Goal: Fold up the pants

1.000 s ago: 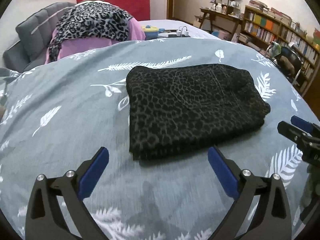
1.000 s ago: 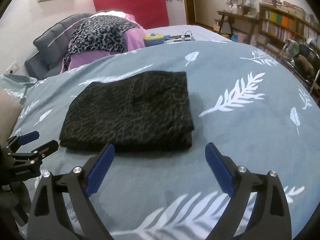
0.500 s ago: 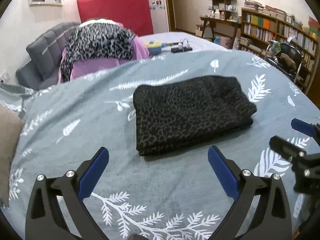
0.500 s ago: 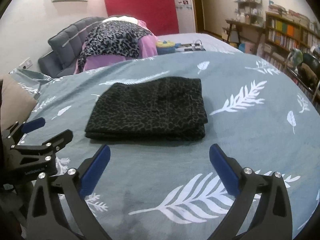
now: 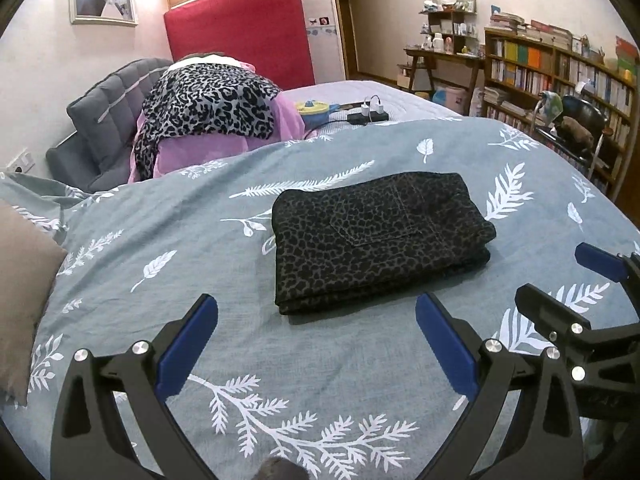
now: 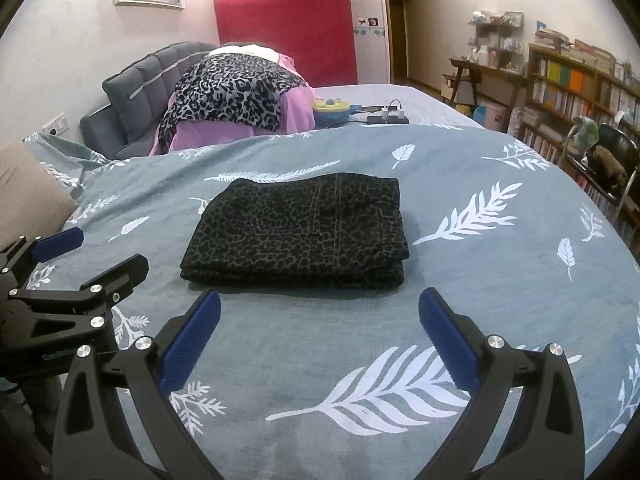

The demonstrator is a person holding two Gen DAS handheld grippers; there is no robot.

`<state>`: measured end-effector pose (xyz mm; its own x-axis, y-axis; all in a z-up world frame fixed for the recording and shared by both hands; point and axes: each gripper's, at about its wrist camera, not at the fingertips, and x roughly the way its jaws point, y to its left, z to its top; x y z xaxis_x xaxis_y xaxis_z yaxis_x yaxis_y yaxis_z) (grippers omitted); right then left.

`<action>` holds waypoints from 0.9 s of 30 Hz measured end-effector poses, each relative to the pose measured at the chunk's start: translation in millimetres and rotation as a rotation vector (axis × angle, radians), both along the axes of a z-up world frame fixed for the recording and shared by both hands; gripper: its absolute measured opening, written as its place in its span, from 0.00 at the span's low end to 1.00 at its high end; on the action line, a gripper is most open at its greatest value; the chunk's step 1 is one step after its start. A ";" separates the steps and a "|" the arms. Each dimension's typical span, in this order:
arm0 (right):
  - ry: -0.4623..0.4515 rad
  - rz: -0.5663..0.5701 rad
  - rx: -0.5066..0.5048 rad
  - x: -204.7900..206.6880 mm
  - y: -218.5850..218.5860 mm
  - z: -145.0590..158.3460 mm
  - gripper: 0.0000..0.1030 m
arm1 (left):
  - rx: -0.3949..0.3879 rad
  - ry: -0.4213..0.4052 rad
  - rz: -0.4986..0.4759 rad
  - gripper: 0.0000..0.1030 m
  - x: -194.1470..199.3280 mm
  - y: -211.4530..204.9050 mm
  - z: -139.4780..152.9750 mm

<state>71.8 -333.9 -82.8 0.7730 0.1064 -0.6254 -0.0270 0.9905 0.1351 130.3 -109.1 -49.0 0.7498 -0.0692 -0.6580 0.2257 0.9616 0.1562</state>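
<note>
Here both claws, left claw and right claw, tilt downward, spread empty near folded pants.

The bed offers plenty of open quilt. The only thing lying mid-bed is the folded pants, a low, flat stack with bare cover all around it, so a hand could come in from any side. Both grippers hang short of it, the left gripper and the right gripper side by side with fingers spread wide and nothing between them, close enough to crowd each other. A brown pillow blocks the left edge. Farther back, the heap of leopard-print and pink clothes and a power strip close off the far end.
</note>
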 end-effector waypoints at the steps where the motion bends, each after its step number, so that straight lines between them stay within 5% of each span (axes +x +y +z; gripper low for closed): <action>1: -0.001 0.000 -0.001 -0.5 0.2 0.5 0.98 | -0.007 -0.001 -0.004 0.95 -1.0 0.2 0.8; 27: -0.010 -0.011 -0.038 -10.2 4.9 9.3 0.98 | -0.015 0.047 0.012 0.95 -3.3 3.5 1.1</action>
